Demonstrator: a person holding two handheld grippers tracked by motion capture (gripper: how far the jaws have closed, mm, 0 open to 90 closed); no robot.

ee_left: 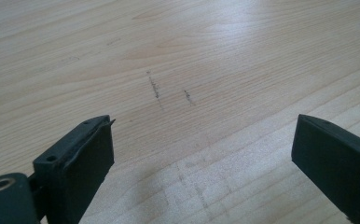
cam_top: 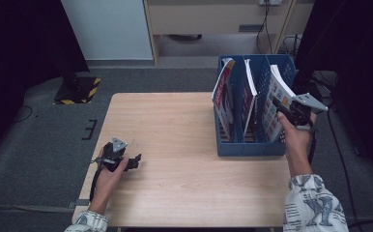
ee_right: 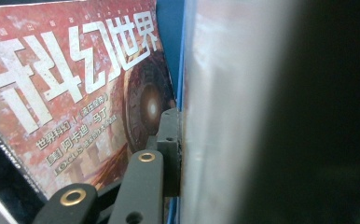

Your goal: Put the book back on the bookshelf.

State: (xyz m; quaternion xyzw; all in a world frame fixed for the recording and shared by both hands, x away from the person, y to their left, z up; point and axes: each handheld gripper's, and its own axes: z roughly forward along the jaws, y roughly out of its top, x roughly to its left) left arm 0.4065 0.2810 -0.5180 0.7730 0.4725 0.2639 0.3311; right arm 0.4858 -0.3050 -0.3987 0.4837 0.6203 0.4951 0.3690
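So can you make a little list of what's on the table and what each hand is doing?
table: light wood table, bare in the middle
holder: blue file rack at the right side, three slots
magazines: one in each slot, leaning
right gripper: fingers closed on the rightmost magazine, at the rack
left gripper: resting low on the table, fingers wide apart, nothing between them

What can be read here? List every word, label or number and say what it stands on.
"科幻世界": large white title on the red magazine cover, right gripper view.
Smaller white lines under that title: too blurred to read with confidence.
Print on the magazine held by the right hand-held gripper: too small to read.
Covers of the other two magazines in the blue file rack: too small to read.
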